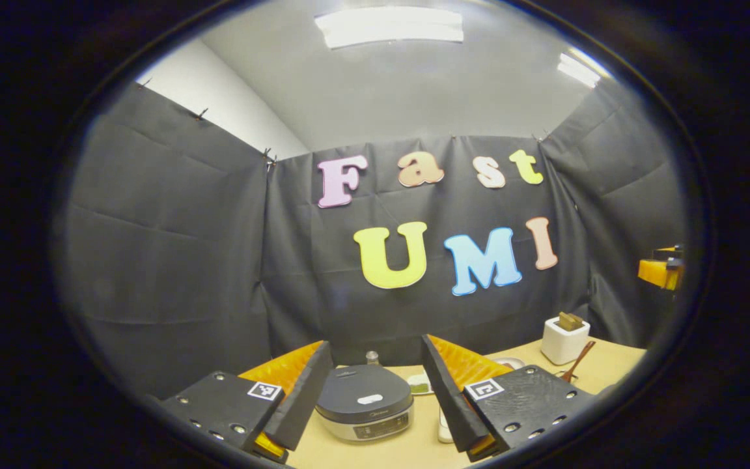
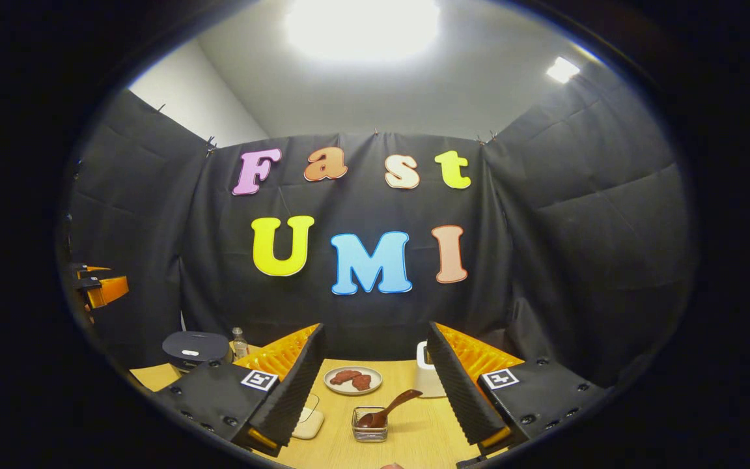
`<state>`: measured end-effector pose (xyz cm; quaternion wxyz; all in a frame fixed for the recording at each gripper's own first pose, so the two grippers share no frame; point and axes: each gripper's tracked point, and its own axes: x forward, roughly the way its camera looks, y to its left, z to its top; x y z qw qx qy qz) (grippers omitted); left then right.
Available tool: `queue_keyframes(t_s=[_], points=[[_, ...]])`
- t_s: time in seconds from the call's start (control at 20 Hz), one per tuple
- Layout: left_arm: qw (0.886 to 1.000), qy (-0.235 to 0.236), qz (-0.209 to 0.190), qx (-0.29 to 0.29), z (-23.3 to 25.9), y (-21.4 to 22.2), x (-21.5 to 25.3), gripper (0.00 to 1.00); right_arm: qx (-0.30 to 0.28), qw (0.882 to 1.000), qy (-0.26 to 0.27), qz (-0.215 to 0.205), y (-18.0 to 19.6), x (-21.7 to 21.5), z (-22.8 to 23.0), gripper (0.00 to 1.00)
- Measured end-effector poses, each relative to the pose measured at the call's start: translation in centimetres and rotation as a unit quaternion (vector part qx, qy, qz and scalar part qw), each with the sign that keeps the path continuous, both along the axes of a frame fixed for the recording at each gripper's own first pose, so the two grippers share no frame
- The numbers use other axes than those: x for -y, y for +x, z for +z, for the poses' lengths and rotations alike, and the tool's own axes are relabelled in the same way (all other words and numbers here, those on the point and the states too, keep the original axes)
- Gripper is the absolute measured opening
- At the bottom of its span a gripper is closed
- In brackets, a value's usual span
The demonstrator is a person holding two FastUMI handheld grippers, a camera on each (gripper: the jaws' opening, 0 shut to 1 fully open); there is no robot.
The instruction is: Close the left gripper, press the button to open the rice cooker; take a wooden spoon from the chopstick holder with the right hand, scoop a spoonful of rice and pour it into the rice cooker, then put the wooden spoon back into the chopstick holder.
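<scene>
We are seeing bare table [image 2: 407, 436] lying between the spoon basket [image 2: 370, 425], plate [image 2: 353, 380] and white holder [image 2: 424, 376].

left claw [image 1: 372, 397]: black ribbed pads | orange finger backs | square tag markers, screws | right claw [image 2: 375, 391]: same

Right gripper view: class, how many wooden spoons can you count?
1. The brown wooden spoon rests bowl-down in the small clear square container, handle tilted up to the right. The white box-shaped holder behind it may hide more.
</scene>
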<state>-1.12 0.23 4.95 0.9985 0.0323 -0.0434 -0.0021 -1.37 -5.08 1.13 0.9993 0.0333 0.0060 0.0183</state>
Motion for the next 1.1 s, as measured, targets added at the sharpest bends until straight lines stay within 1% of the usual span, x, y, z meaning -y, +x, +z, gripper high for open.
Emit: queue_keyframes(t_s=[0.35,0.7,0.9,1.1], points=[[1.0,-0.006,-0.011,0.007,1.3,-1.9,-0.4,0.86,0.008,1.0,-0.005,-0.01,-1.5,0.3,1.3,0.98],[1.0,-0.013,-0.013,0.006,1.3,-1.8,-0.9,0.87,0.008,1.0,-0.01,-0.011,-2.0,-0.1,1.7,0.98],[1.0,-0.011,-0.011,0.005,1.4,-1.8,-1.2,0.85,0.009,1.0,-0.013,-0.009,-2.0,-0.5,1.9,0.98],[1.0,-0.011,-0.008,0.007,1.6,-1.7,-1.7,0.85,0.009,1.0,-0.016,-0.008,-1.7,-0.9,1.8,0.98]])
